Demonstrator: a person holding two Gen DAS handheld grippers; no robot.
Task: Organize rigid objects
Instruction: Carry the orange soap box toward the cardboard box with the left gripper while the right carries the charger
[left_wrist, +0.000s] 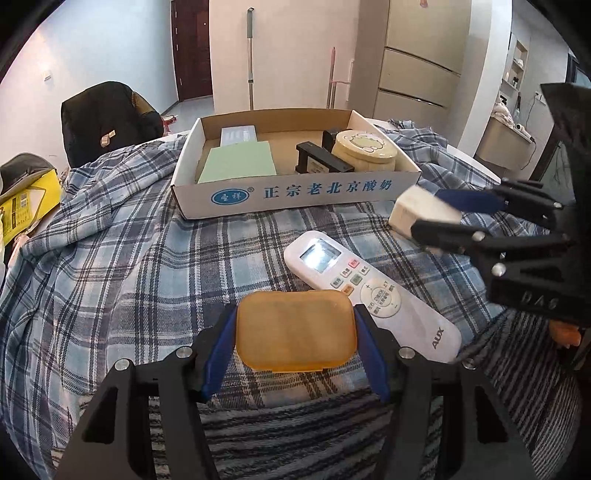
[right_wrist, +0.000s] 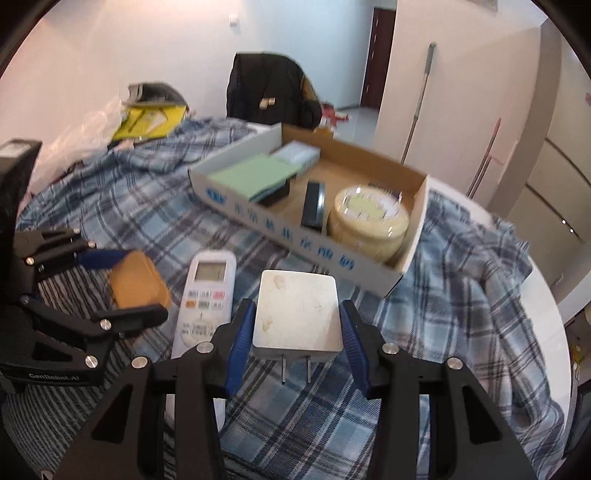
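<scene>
My left gripper (left_wrist: 295, 321) is shut on an orange translucent plastic case (left_wrist: 295, 328), held above the plaid cloth; the case also shows in the right wrist view (right_wrist: 136, 280). My right gripper (right_wrist: 297, 314) is shut on a white plug adapter (right_wrist: 297, 310) with its two prongs pointing back at me; the adapter also shows in the left wrist view (left_wrist: 417, 210). A white AUX remote (left_wrist: 369, 291) lies on the cloth between the grippers. Beyond it a cardboard tray (left_wrist: 295, 194) holds a green booklet (left_wrist: 240, 162), a round yellow tin (left_wrist: 364, 149) and black boxes (left_wrist: 321, 158).
A round table under a blue plaid cloth (left_wrist: 110, 258) carries everything. A dark jacket on a chair (left_wrist: 107, 118) stands behind it, a yellow bag (left_wrist: 26, 206) at the left. A mop handle (left_wrist: 251, 66) leans on the far wall beside cabinets (left_wrist: 417, 74).
</scene>
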